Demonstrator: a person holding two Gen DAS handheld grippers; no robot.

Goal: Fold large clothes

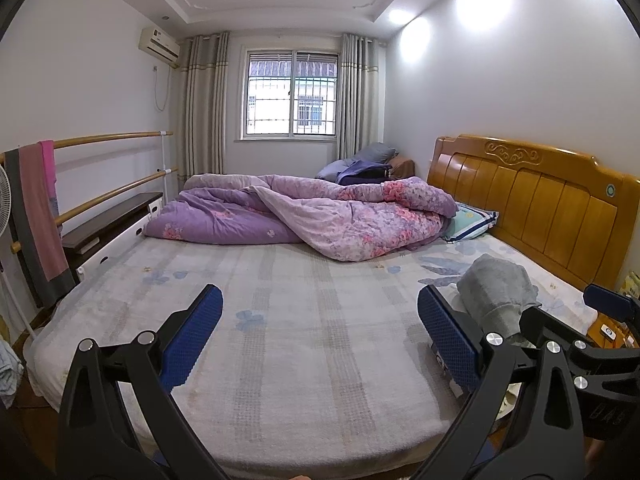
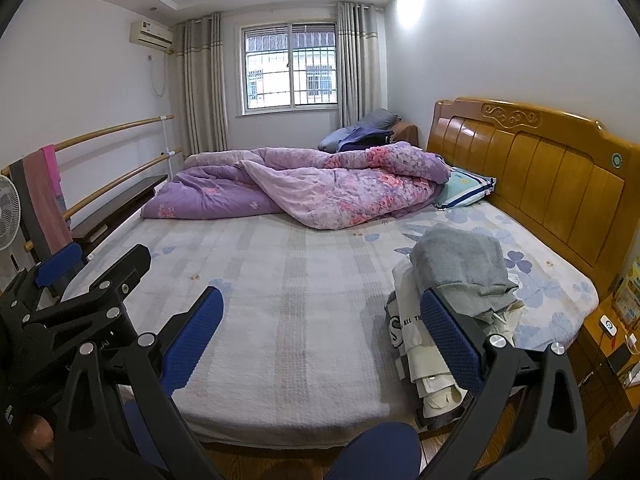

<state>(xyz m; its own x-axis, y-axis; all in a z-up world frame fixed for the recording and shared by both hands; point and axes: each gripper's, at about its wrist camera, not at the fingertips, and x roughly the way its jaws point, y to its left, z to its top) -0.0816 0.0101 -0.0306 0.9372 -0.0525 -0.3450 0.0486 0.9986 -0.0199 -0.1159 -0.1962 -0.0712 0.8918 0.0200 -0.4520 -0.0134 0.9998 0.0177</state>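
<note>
Left gripper [image 1: 320,332] and right gripper [image 2: 322,334]: jaws spread wide, holding nothing, above the pale checked bed sheet [image 2: 280,280]. Crumpled grey and cream clothes pile [image 2: 452,280] lies near the wooden headboard [image 2: 540,176].

My right gripper [image 2: 320,340] jaws wide apart over bed [image 2: 280,320]; grey garment [image 2: 460,264] atop white clothes [image 2: 416,344] at bed's near-right edge, quilt [image 2: 312,188] along far edge.

From the bedside, both my wrist cameras face the window [image 1: 291,96] at 12 o'clock, sharing the bed [image 1: 280,320] and headboard [image 2: 532,168] at 2 o'clock.
</note>
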